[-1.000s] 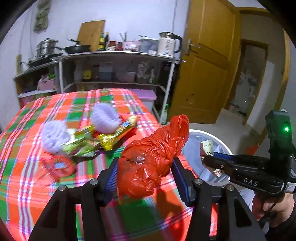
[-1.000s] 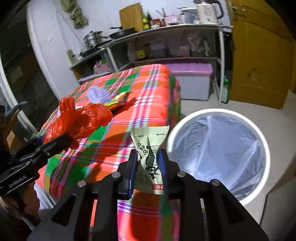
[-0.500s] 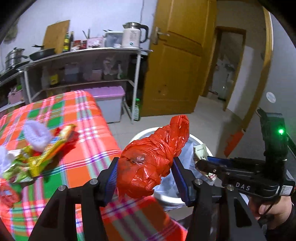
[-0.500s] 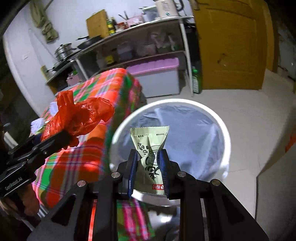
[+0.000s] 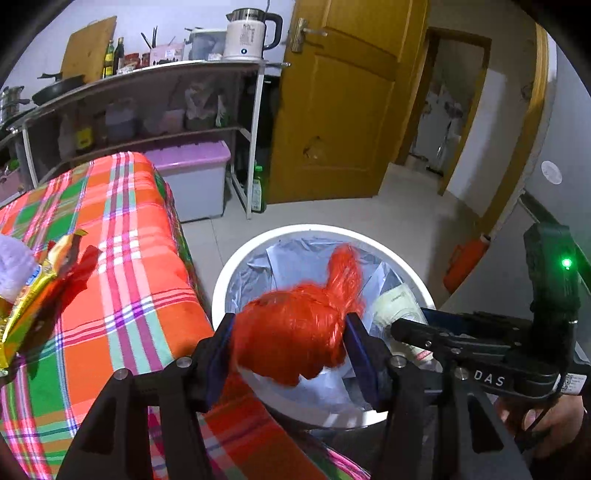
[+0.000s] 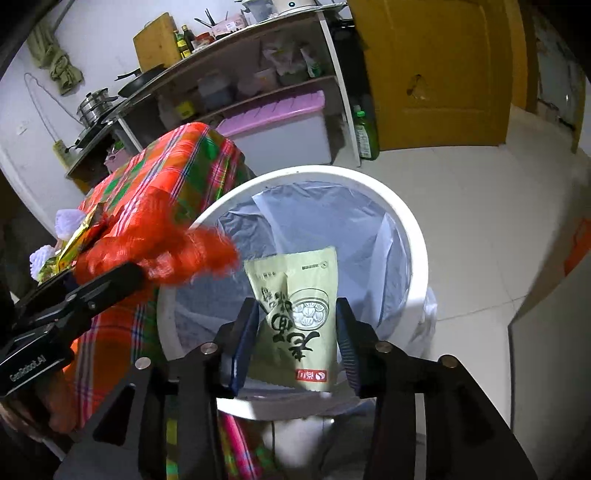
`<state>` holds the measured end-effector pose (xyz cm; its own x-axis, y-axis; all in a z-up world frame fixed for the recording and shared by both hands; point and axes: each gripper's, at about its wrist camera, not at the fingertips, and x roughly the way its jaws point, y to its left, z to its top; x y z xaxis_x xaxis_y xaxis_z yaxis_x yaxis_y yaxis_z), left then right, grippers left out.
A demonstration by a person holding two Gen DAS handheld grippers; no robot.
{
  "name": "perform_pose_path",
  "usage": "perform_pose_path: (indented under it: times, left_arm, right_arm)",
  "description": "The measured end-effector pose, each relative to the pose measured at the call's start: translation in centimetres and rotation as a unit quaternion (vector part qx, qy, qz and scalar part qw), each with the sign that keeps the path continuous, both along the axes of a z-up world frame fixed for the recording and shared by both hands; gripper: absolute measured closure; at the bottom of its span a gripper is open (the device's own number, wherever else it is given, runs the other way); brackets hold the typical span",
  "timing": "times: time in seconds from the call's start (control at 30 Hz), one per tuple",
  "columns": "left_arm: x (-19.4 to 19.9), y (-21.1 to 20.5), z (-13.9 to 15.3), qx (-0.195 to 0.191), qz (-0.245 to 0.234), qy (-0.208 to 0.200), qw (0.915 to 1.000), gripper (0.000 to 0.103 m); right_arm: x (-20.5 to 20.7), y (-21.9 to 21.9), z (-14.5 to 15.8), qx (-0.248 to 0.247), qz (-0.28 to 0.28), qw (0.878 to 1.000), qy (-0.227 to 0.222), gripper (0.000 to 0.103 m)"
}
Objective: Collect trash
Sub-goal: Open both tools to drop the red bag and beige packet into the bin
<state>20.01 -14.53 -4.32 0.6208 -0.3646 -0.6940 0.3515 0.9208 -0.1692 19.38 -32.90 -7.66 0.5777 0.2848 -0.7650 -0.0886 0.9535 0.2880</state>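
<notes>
Home kitchen. Open metal shelf unit (image 5: 147, 107) holds an electric kettle (image 5: 245, 31), oil bottles (image 5: 112, 55), cutting board (image 5: 88, 46), frying pan (image 6: 142, 82) and steel pot (image 6: 93, 106). Plaid-clothed surface (image 5: 122, 236), lined white trash bin (image 6: 413, 236), wooden door (image 5: 343, 103), tiled floor (image 6: 498, 221).

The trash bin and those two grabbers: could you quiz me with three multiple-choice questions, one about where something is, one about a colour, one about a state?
1. Where is the white bin?
A. On the shelf
B. On the floor beside the table
C. On the table

2. What colour is the crumpled bag between the left gripper fingers?
A. Red
B. Blue
C. Black

3. How do the right gripper jaws stand?
A. Shut flat, empty
B. Out of view
C. Spread wide around the green packet

Answers: B, the bin stands on tile next to the plaid tablecloth; A, the bag is bright red; C, gaps show beside the packet.
</notes>
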Motion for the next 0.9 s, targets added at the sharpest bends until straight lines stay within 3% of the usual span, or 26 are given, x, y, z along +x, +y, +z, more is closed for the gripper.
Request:
perform_pose_path:
  times: [0.33, 0.63, 0.9]
  left_arm:
    - [-0.1, 1.3, 0.6, -0.018, 0.013, -0.003, 0.9998, 0.045]
    - [-3.1, 4.1, 3.4, -0.042, 0.049, -0.050, 0.9967, 0.045]
    - [-6.0, 7.9, 5.0, -0.025, 0.094, -0.071, 0.9927, 0.045]
  right_arm:
    - [-0.2, 0.0, 0.6, 0.000, 0.000, 1.000, -0.013, 0.060]
    - [-2.3, 1.2, 3.9, 0.008, 0.012, 0.998, -0.060, 0.060]
    - [-4.1, 4.7, 6.1, 0.015, 0.055, 0.994, -0.092, 0.057]
